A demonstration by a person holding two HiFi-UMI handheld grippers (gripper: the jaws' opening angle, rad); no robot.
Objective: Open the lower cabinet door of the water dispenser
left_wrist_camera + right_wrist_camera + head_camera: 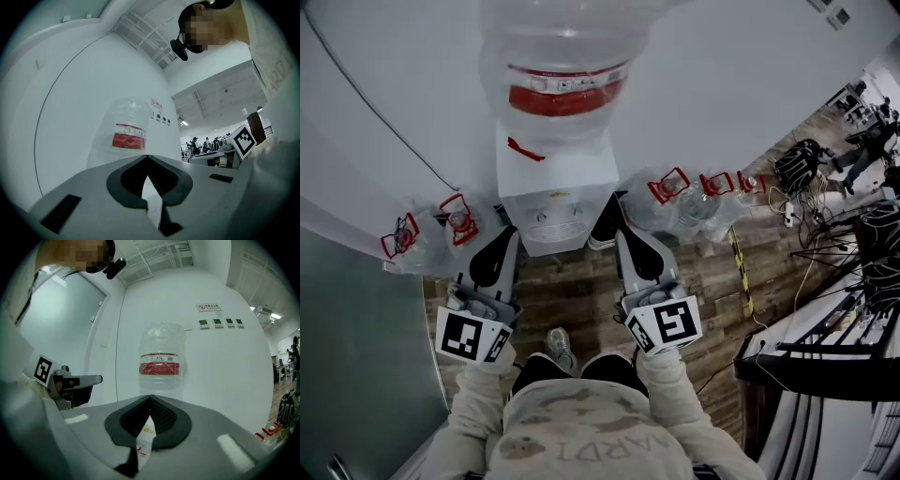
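A white water dispenser (pixel 548 202) stands against the wall with a clear bottle (pixel 567 66), red-labelled, on top. From above, its lower cabinet door is hidden. My left gripper (pixel 508 236) and right gripper (pixel 624 236) are held side by side just in front of the dispenser, both shut and empty. In the left gripper view the fingertips (pixel 147 157) meet below the bottle (pixel 126 131). The right gripper view shows its tips (pixel 150 397) closed, with the bottle (pixel 160 359) above and a strip of the dispenser's front (pixel 143 446) between the fingers.
Spare water bottles with red handles lie on the wooden floor at the left (pixel 431 234) and right (pixel 694 197) of the dispenser. Cables and metal stands (pixel 853 244) crowd the far right. The person's shoe (pixel 558 347) is behind the grippers.
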